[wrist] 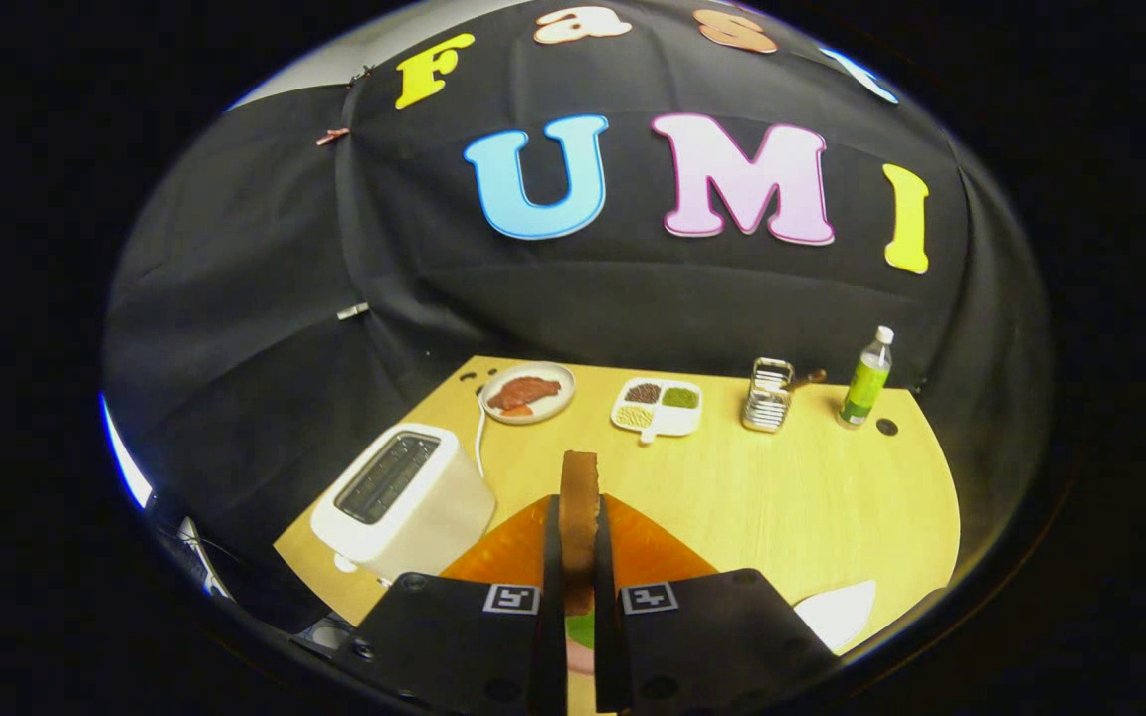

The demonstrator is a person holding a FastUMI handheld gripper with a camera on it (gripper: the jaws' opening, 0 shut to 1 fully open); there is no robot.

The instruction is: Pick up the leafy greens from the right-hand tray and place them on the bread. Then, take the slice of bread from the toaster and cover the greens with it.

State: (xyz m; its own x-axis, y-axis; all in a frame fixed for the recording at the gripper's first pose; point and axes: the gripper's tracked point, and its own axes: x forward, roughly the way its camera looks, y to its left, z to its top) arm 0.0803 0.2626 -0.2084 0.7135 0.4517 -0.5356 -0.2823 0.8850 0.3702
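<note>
The gripper (579, 557) holds the bread (579, 497) on edge, near the toaster (404, 502); next, lay it flat on the greens (581, 628).

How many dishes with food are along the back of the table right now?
2. A round plate of reddish meat sits behind the toaster; a divided dish of beans sits beside it, left of the wire rack. The claw holds the bread slice upright.

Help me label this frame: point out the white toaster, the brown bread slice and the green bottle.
white toaster (404, 502), gripper view, its top beside the slots
brown bread slice (579, 507), gripper view, crust edge clamped between the fingers
green bottle (865, 386), gripper view, its label
</note>
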